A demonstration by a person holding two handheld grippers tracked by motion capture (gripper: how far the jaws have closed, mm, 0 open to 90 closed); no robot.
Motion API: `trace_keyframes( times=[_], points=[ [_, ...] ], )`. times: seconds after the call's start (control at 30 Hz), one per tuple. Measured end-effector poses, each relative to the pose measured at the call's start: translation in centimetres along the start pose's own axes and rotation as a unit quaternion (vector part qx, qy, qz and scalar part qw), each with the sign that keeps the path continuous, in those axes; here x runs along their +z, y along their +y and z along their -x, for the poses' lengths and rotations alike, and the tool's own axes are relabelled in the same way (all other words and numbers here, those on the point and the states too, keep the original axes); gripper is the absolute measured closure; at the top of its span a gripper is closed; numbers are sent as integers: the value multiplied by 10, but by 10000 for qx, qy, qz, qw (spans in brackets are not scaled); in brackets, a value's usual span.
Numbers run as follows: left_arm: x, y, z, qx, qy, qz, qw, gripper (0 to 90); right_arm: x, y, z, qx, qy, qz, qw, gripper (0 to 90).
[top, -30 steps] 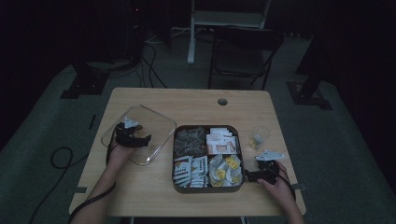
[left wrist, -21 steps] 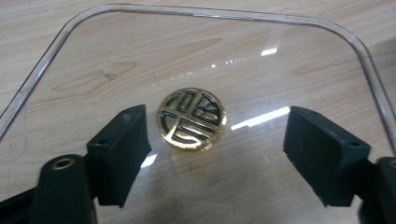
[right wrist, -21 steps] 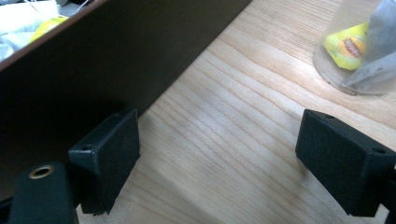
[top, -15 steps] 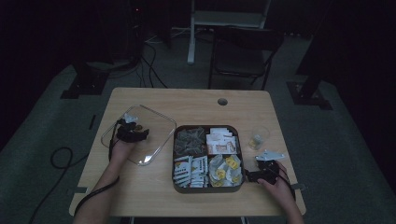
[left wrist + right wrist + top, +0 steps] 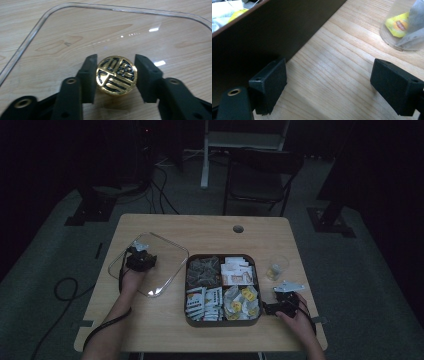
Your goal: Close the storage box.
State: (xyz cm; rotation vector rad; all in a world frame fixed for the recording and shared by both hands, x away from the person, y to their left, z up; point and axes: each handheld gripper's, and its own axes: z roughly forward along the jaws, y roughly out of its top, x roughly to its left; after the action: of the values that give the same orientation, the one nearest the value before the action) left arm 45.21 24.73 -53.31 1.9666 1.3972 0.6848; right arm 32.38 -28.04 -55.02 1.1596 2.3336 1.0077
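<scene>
Gripping a round gold knob (image 5: 116, 75) on the clear lid (image 5: 75, 30).

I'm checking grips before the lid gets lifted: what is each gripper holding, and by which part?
The left gripper is clamped on the clear lid by its round gold knob, one jaw on each side. The right gripper is open and holds nothing.

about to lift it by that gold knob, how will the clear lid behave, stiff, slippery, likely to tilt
The lid looks like rigid clear glass or plastic, so probably stiff, not floppy. Its glossy glare suggests it is slippery and possibly breakable. The left gripper has just closed on the small round knob, so the lid may swing or tilt around that single hold.
</scene>
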Motion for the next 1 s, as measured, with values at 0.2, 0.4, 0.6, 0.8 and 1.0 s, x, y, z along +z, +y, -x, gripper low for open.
trace_keyframes(
  times=[0.2, 0.4, 0.6, 0.8, 1.0],
  points=[
    [-1, -2, 1, 98, 25, 79, 9999, 596, 0, 0, 0, 1, 0, 0, 10000, 132],
    [-6, -3, 6, 147, -90, 5, 9999, 600, 0, 0, 0, 1, 0, 0, 10000, 132],
    [-17, 0, 1, 141, -56, 66, 9999, 601, 0, 0, 0, 1, 0, 0, 10000, 132],
    [-30, 8, -8, 81, -79, 126, 9999, 601, 0, 0, 0, 1, 0, 0, 10000, 132],
    [-38, 12, -13, -71, -262, 214, 9994, 601, 0, 0, 0, 0, 0, 0, 10000, 132]
  ],
)
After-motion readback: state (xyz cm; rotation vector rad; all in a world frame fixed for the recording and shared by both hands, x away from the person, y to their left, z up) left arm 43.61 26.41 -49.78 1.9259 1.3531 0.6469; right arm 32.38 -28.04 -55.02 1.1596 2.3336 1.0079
